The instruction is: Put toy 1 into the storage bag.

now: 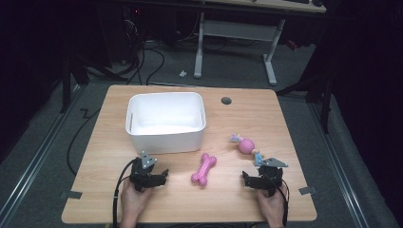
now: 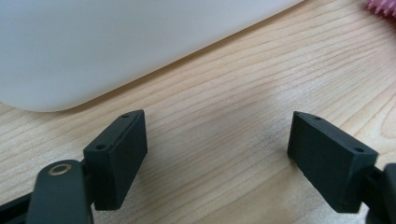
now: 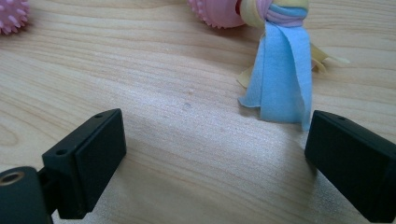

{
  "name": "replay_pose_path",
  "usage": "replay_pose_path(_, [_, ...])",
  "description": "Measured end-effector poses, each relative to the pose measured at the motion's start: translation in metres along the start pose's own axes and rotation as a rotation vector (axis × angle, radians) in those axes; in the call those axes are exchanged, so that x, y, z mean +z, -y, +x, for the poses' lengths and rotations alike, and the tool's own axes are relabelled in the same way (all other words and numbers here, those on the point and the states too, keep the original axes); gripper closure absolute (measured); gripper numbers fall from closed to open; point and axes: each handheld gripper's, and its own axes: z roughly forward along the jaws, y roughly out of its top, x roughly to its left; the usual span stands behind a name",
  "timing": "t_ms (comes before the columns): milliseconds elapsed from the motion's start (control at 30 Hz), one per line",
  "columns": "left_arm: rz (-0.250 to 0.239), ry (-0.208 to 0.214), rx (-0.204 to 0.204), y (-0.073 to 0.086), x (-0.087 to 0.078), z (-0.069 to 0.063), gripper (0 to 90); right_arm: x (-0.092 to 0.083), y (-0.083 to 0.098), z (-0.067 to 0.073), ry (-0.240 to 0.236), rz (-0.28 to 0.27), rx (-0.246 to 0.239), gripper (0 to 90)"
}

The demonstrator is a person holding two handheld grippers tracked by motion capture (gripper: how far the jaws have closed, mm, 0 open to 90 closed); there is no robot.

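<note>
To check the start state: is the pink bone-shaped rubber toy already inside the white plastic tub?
No, the pink bone-shaped rubber toy lies on the wooden table, in front of the white plastic tub.

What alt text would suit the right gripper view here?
Two open black jaws of the right gripper frame bare light wooden table. Just beyond the right-hand jaw hangs the blue fabric tail of a pink spiky ball-and-rope toy.

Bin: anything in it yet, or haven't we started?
Nothing done: the white bin looks empty. Nothing in hand: the left gripper and right gripper are open over bare table. Left, as it looks: pink bone toy and ball-and-rope toy both lie outside the bin.
</note>
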Motion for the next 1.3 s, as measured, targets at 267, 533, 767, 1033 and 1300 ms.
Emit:
replay_pose_path(267, [-0.001,0.008,0.007,-0.0013,0.0014,0.0002,20.5,0.0000,-0.0002,-0.0003,0.001,-0.007,0.001,8.2])
replay_pose_path(533, [-0.001,0.017,0.013,-0.0016,0.0020,0.0007,19.2,0.0000,-0.0009,-0.0006,0.007,-0.023,0.003,14.5])
replay_pose_path(767, [0.002,0.026,0.026,-0.0016,0.0019,0.0017,18.5,-0.0002,-0.0008,-0.0003,0.004,-0.021,0.002,14.7])
replay_pose_path(1033, [0.007,0.040,0.037,-0.0015,0.0010,0.0027,18.6,-0.0005,-0.0006,0.0000,0.003,-0.023,-0.001,15.5])
replay_pose_path(1300, [0.011,0.045,0.039,-0.0029,-0.0014,0.0004,23.3,-0.0006,-0.0005,0.0004,0.007,-0.025,-0.005,16.1])
